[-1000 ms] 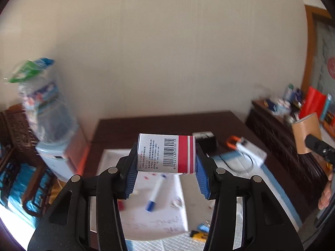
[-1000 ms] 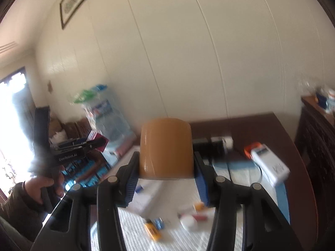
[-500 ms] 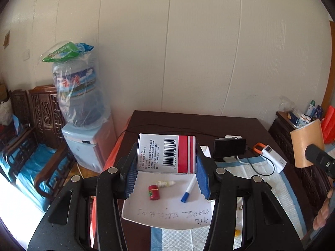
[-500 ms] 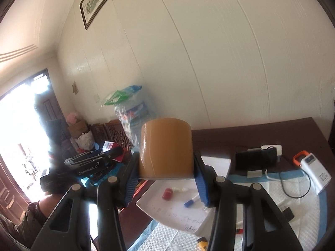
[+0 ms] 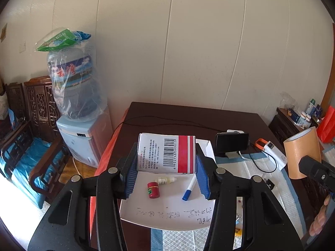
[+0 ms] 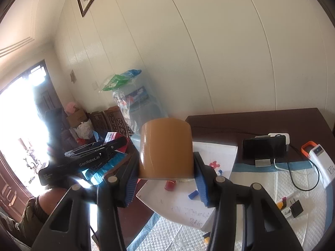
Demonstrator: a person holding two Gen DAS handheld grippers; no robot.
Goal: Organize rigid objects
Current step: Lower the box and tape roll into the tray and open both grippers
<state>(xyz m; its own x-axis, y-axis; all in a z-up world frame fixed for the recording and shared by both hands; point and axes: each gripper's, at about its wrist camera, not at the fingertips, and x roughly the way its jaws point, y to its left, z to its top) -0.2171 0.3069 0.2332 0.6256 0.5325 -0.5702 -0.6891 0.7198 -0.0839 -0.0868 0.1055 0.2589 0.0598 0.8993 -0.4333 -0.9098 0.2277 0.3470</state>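
Note:
My left gripper is shut on a white and red medicine box with a barcode, held above a white sheet of paper with handwriting. On that paper lie a small red jar, a little dropper bottle and a blue-capped marker. My right gripper is shut on a roll of brown tape, also over the paper. The roll of brown tape shows at the right edge of the left wrist view.
A dark wooden table carries a white quilted mat, a phone on a stand, a white power bank with cable, and small plugs. A water dispenser stands left of the table. A cluttered sideboard stands right.
Both views have swung left and dipped, so the white paper with the jar, dropper and marker now lies right under both grippers. The grips on box and tape are unchanged.

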